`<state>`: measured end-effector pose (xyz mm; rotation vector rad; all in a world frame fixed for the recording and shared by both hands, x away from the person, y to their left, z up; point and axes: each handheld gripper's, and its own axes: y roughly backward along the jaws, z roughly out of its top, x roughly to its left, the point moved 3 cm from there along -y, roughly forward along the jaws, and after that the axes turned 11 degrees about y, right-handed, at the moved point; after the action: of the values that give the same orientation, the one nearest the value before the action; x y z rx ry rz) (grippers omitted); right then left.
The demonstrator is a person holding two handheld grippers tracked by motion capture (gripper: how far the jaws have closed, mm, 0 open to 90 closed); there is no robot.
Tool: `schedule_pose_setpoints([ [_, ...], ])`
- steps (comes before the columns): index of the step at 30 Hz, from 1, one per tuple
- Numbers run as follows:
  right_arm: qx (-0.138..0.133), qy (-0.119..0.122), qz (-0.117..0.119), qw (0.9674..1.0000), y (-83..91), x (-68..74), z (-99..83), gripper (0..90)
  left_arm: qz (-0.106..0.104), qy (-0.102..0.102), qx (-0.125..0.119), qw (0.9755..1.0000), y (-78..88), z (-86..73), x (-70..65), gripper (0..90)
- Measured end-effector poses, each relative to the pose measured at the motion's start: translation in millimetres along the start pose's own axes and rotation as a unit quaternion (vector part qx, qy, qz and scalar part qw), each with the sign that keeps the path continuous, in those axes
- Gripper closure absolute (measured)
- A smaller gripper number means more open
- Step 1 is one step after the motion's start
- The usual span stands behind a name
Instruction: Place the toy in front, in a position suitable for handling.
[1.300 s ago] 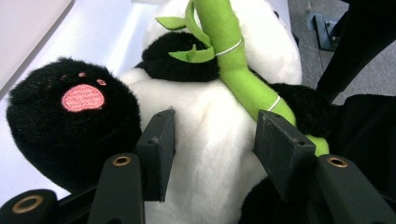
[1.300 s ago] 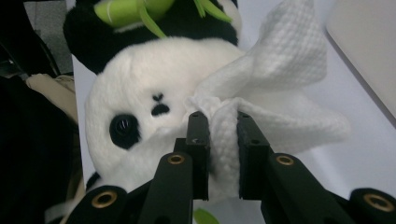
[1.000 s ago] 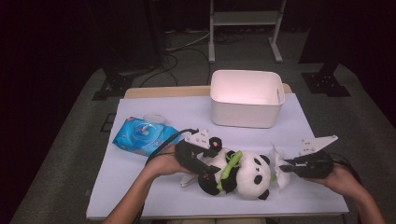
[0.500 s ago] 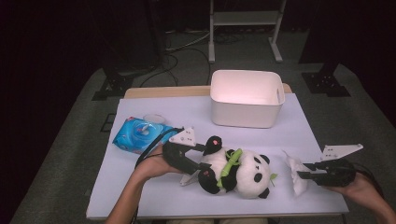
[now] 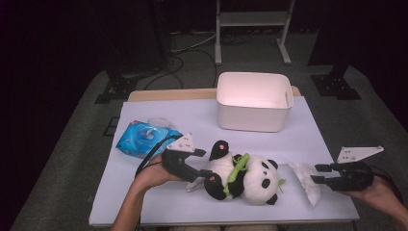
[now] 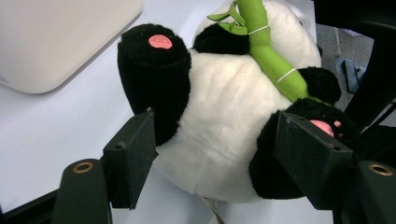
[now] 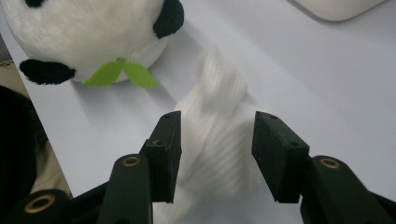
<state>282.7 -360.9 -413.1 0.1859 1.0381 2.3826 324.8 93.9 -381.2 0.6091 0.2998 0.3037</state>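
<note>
A stuffed panda [image 5: 245,180] with a green bamboo stalk lies on its side on the white table [image 5: 183,115], near the front. My left gripper [image 5: 206,162] points at its rear. Its jaws have just been opening and now stand open around the panda's [image 6: 224,116] lower body and black legs, the pads [image 6: 133,156] at the fur's edge without squeezing. A crumpled white cloth [image 5: 308,183] lies to the right of the panda. My right gripper [image 5: 317,173] has also just been opening, and its jaws stand apart on either side of the cloth [image 7: 219,135].
A white plastic bin [image 5: 253,103] stands at the back of the table, right of centre. A blue pack of wipes [image 5: 144,137] lies at the left, behind my left hand. The table's front edge runs just below both hands.
The right gripper has moved right, away from the panda, drawing the white cloth with it, and its jaws have spread. The left gripper has drawn back to the left and opened wider.
</note>
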Motion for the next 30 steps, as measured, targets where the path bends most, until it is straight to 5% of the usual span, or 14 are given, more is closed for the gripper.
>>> schedule_pose_setpoints([
  [8,-0.011,0.010,0.000,0.9999,6.4,-2.1,12.4,48.3,0.005,0.004,-0.011,0.9999,1.7,-4.1,1.9,26.1],
  [30,-0.038,0.026,0.036,0.9983,-28.8,-15.8,63.7,34.0,0.017,0.023,-0.019,0.9994,10.0,-21.8,9.7,17.0],
])
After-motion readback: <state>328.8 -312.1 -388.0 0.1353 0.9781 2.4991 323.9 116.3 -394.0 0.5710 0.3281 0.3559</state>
